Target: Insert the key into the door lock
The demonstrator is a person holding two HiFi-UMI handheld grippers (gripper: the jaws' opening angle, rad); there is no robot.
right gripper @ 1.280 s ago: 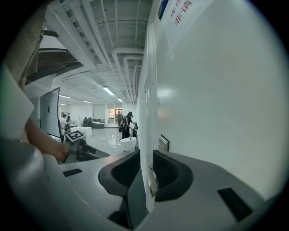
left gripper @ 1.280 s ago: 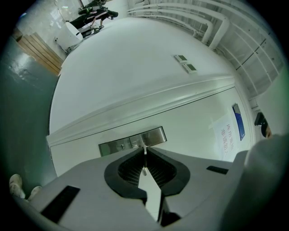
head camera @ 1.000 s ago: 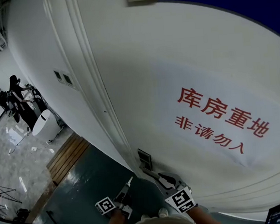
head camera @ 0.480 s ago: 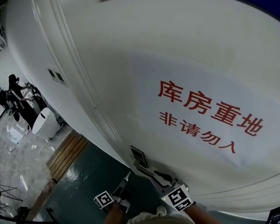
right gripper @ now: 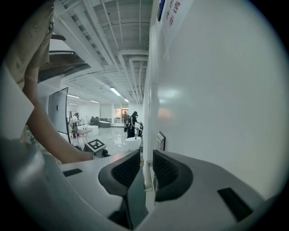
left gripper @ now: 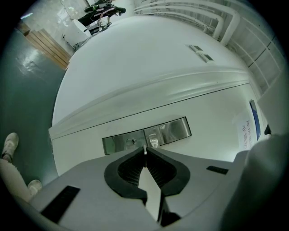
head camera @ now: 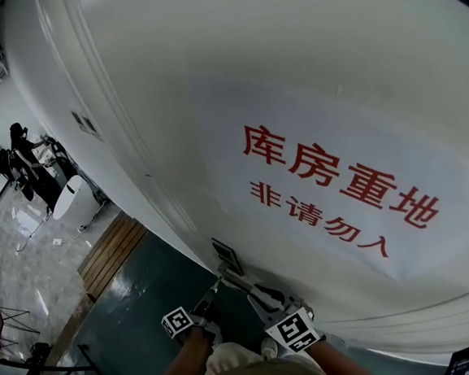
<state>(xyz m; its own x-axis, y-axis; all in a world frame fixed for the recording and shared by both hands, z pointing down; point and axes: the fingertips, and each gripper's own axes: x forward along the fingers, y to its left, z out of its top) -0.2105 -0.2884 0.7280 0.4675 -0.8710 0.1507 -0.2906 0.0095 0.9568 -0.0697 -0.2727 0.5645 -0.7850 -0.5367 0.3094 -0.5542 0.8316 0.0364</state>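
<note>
A white door (head camera: pixel 329 60) carries a steel lock plate (head camera: pixel 226 257) on its edge. In the left gripper view that lock plate (left gripper: pixel 171 130) lies just beyond my jaws, its keyhole (left gripper: pixel 132 141) left of centre. My left gripper (left gripper: pixel 145 153) is shut on a thin key (left gripper: pixel 145 149), whose tip pokes out close to the plate and a little right of the keyhole. In the head view the left gripper (head camera: pixel 213 290) points up at the plate. My right gripper (right gripper: pixel 146 169) is shut on the pale door handle (right gripper: pixel 146 178); in the head view this gripper (head camera: pixel 258 293) sits just right of the left one.
A white sign with red characters (head camera: pixel 341 189) covers the middle of the door. To the left are dark green floor, a wooden strip (head camera: pixel 110 255), a white pod (head camera: pixel 71 198) and people (head camera: pixel 24 156) far off. Wall switches (head camera: pixel 82 122) sit left of the door frame.
Both grippers have risen slightly toward the lock plate, and the head view has swung so that the sign sits further left. Both grips look unchanged.
</note>
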